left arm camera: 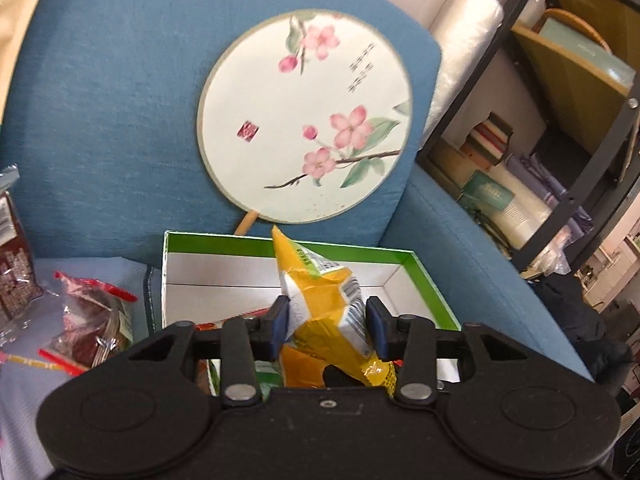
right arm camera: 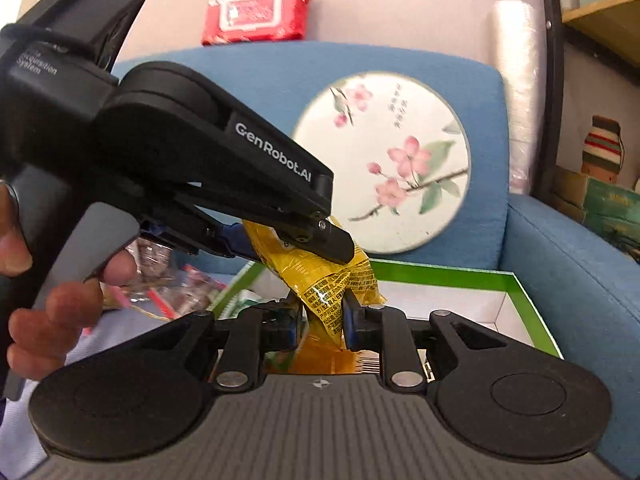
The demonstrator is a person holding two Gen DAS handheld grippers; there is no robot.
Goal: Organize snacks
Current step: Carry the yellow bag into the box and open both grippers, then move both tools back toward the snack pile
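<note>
A yellow snack packet (left arm camera: 320, 300) is held over an open green-rimmed white box (left arm camera: 424, 272) on a blue sofa. My left gripper (left arm camera: 327, 322) is shut on the packet's upper part. My right gripper (right arm camera: 322, 314) is shut on the same yellow packet (right arm camera: 332, 280) lower down, with the left gripper (right arm camera: 280, 240) just above it in the right wrist view. The box (right arm camera: 520, 292) holds a few other packets under the grippers, mostly hidden.
Several clear and red snack bags (left arm camera: 88, 320) lie on the seat left of the box. A round floral fan (left arm camera: 304, 120) leans on the sofa back. A red wipes pack (right arm camera: 256, 12) sits atop the backrest. A dark shelf unit (left arm camera: 560, 140) stands to the right.
</note>
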